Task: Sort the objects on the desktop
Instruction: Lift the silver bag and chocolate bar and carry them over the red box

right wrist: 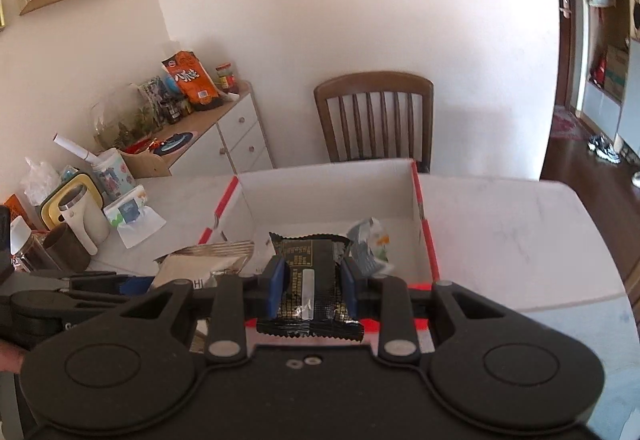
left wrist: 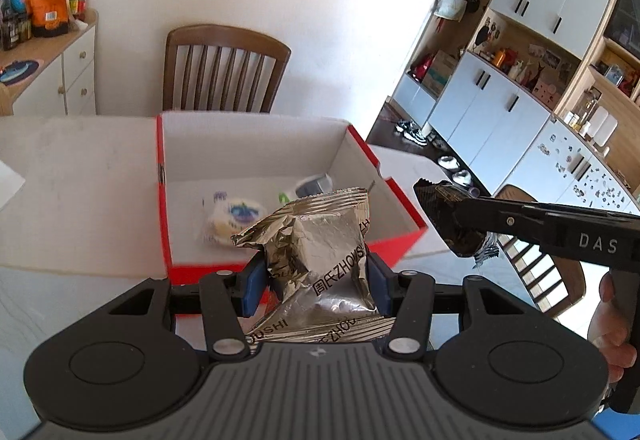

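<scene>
Left gripper (left wrist: pixel 316 280) is clamped on a silver foil packet (left wrist: pixel 320 240), held just short of the red box (left wrist: pixel 400 200) at its near wall. Right gripper (right wrist: pixel 310 290) pinches a black snack packet (right wrist: pixel 308 272) above the box's 6 o'clock edge. Risk: released here, either packet may catch the rim and fall outside. The grippers sit close; converging could knock one packet loose. Items already inside, at 12 o'clock, are blurred, probably small wrapped snacks.
</scene>
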Motion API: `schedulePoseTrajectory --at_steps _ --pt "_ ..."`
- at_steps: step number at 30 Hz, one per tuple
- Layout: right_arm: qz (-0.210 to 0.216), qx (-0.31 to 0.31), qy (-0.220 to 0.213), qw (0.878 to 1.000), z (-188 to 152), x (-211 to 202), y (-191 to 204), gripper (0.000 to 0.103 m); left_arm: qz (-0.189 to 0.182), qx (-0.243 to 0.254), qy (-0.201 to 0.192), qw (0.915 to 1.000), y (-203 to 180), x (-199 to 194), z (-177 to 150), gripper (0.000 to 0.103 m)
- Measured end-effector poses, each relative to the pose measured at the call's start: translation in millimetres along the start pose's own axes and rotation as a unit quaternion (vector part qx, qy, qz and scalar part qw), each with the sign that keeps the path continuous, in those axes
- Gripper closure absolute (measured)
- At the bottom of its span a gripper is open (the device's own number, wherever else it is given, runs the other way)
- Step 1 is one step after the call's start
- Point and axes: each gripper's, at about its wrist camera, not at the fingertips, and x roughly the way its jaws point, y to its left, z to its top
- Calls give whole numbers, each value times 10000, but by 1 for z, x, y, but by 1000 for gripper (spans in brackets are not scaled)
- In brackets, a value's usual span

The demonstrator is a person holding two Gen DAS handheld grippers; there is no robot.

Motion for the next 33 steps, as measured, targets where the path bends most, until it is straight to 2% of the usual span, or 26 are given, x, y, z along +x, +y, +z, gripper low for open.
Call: schedulePoseTrajectory --at_steps 10,18,28,33 --pt "16 -110 51 9999 19 25 2 74 211 43 -193 9996 12 16 39 52" --pt "-52 -264 183 9995 27 52 4 74 205 -82 72 9997 31 47 62 52" --pt "-191 -524 490 9972 26 91 6 74 461 19 304 9985 43 89 79 52" --pt "-226 -434 603 9970 26 110 0 74 466 53 439 9979 45 107 86 52"
